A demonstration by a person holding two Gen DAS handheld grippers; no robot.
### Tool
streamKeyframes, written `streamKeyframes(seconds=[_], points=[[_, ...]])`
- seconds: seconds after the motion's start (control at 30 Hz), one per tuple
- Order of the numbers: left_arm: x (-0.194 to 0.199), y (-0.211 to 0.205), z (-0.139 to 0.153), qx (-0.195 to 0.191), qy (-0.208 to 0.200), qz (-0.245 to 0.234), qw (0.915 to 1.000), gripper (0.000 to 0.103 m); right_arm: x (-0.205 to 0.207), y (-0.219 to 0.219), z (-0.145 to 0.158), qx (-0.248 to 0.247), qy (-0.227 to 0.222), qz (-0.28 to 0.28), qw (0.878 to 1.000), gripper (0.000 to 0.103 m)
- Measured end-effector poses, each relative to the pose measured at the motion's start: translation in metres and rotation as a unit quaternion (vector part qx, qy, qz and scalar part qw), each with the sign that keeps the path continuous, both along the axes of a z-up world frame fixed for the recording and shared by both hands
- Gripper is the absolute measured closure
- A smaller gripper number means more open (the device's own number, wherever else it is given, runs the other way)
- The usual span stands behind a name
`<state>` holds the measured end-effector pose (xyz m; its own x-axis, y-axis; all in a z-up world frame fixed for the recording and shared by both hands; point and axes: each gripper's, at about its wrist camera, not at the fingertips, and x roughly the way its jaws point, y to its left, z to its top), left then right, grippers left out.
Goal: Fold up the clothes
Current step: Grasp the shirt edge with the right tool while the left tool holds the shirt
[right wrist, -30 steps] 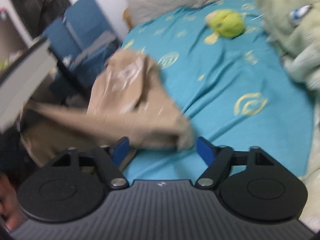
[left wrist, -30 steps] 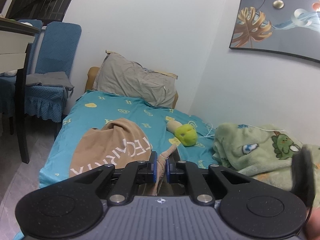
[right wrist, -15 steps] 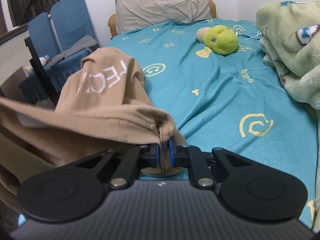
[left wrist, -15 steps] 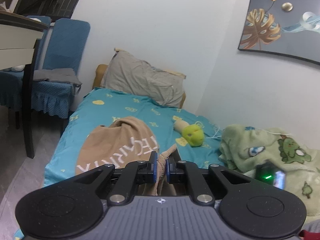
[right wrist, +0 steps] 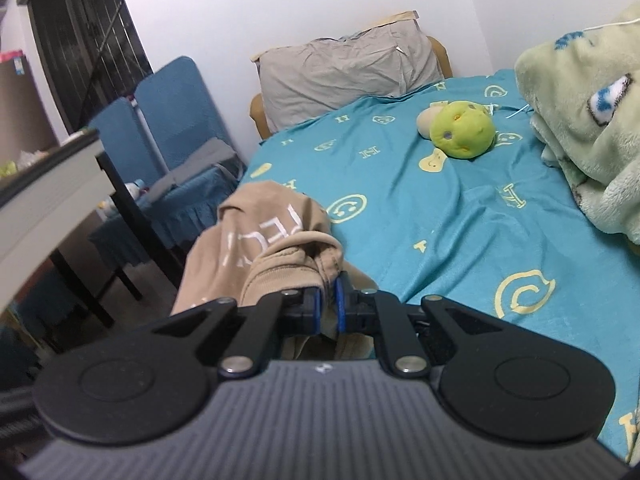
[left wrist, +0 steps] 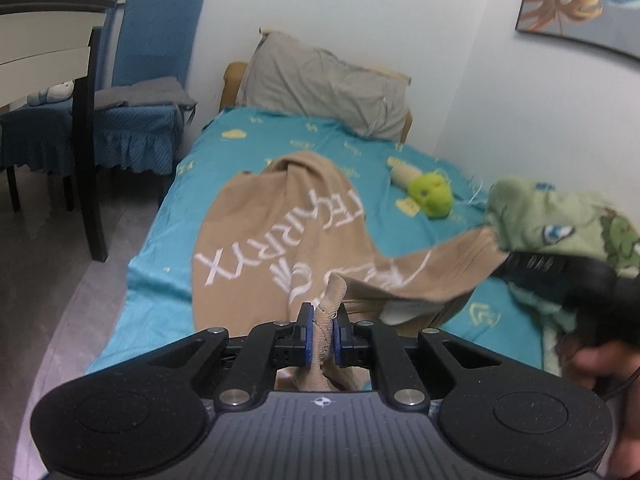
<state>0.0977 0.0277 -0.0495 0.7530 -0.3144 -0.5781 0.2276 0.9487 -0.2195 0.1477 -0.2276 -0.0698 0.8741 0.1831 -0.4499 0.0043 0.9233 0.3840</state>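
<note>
A tan sweatshirt (left wrist: 272,240) with white lettering lies stretched over the near left part of the teal bed (left wrist: 200,184). My left gripper (left wrist: 323,330) is shut on a ribbed hem corner of it. My right gripper (right wrist: 329,300) is shut on another bunched edge of the same sweatshirt (right wrist: 256,240), held above the bed's left edge. In the left wrist view the right gripper's dark body (left wrist: 560,280) shows at the right, with the cloth spanning between the two grippers.
A grey pillow (left wrist: 324,84) leans at the bed's head. A green plush toy (left wrist: 430,194) lies mid-bed. A green dinosaur blanket (right wrist: 580,120) is piled along the right wall side. Blue-covered chairs (left wrist: 132,92) and a white table (left wrist: 44,52) stand left of the bed.
My right gripper closed on the sweatshirt's edge and pulled it out to the right. The sweatshirt is now spread wider between the grippers, lettering facing up.
</note>
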Motion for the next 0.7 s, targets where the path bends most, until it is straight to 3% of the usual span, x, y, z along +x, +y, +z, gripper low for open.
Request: streamKeyframes(seconds=[0.23, 0.3, 0.47, 0.7], points=[[-0.003, -0.008, -0.01, 0.023, 0.033, -0.019, 0.999, 0.083, -0.002, -0.006, 0.01, 0.032, -0.01, 0.026, 0.999, 0.092], [-0.007, -0.012, -0.01, 0.029, 0.036, -0.027, 0.9986, 0.061, -0.002, -0.005, 0.011, 0.037, -0.011, 0.037, 0.999, 0.092], [-0.016, -0.02, -0.01, 0.04, 0.037, -0.036, 0.9978, 0.03, -0.003, -0.004, 0.013, 0.049, -0.007, 0.047, 0.998, 0.092], [-0.024, -0.034, -0.006, 0.036, 0.004, -0.058, 0.9976, 0.014, -0.003, -0.015, 0.013, 0.077, 0.01, 0.051, 0.996, 0.092]])
